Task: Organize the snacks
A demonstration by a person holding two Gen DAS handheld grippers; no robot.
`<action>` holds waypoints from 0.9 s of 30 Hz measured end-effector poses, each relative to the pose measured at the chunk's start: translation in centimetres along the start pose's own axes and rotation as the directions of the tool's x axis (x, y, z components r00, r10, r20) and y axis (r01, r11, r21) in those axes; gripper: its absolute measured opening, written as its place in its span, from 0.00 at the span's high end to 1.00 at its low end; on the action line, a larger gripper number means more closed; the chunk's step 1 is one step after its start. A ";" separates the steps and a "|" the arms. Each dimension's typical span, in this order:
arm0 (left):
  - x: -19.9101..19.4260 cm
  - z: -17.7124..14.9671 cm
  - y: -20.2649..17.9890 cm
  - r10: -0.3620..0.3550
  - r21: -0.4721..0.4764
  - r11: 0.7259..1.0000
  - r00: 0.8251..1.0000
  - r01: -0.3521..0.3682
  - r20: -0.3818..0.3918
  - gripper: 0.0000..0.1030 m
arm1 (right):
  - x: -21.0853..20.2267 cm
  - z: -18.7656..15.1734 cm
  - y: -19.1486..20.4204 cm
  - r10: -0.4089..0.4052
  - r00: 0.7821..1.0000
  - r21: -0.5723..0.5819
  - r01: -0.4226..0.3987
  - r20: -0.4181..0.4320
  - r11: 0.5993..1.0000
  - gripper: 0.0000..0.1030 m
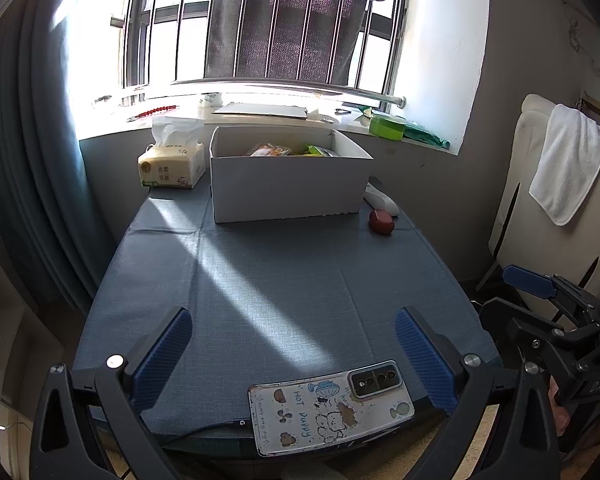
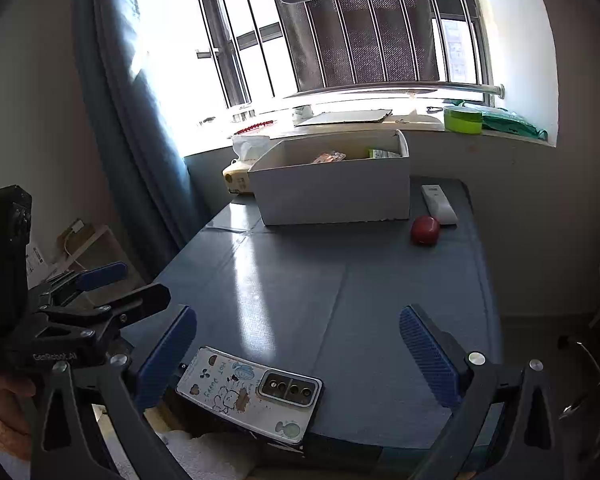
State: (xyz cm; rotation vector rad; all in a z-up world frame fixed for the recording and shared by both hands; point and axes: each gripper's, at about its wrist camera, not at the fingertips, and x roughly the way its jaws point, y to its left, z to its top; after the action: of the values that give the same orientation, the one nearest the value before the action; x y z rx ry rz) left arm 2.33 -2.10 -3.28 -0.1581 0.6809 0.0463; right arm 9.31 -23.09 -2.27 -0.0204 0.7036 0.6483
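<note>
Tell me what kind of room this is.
Probably a room in a home: a cloth-covered table under a barred window, with a tissue pack, a phone and a snack box.

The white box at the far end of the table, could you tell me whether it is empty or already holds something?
Not empty. The white box stands open-topped, and snack packets show above its rim in both views.

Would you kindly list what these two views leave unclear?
- Box contents: both views, the white box front wall hides all but packet tops.
- Tissue pack: right wrist view, partly behind the box.
- Windowsill items: glare washes them out.
- Phone screen: face down.
</note>
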 end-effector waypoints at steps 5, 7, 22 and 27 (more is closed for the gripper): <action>0.1 0.0 0.1 -0.001 -0.001 1.000 1.000 0.001 -0.003 0.00 | -0.1 0.0 0.1 0.002 1.000 -0.003 -0.002 0.001 1.000 0.00; 0.1 -0.1 0.1 -0.001 0.000 1.000 1.000 0.001 -0.003 0.00 | 0.0 0.0 0.0 0.002 1.000 -0.005 -0.002 0.000 1.000 0.00; 0.2 -0.3 0.1 0.003 0.001 1.000 1.000 -0.003 -0.010 0.00 | 0.1 -0.1 0.0 0.000 1.000 -0.008 0.000 -0.006 1.000 0.00; 0.2 -0.3 0.1 0.001 0.003 1.000 1.000 -0.001 -0.013 0.00 | 0.1 -0.1 0.1 0.000 1.000 -0.012 0.000 -0.006 1.000 0.00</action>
State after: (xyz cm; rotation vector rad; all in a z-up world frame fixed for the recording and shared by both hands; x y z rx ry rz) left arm 2.29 -2.01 -3.68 -0.1559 0.6938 0.0451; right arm 9.26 -23.03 -2.40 -0.0330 0.7059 0.6528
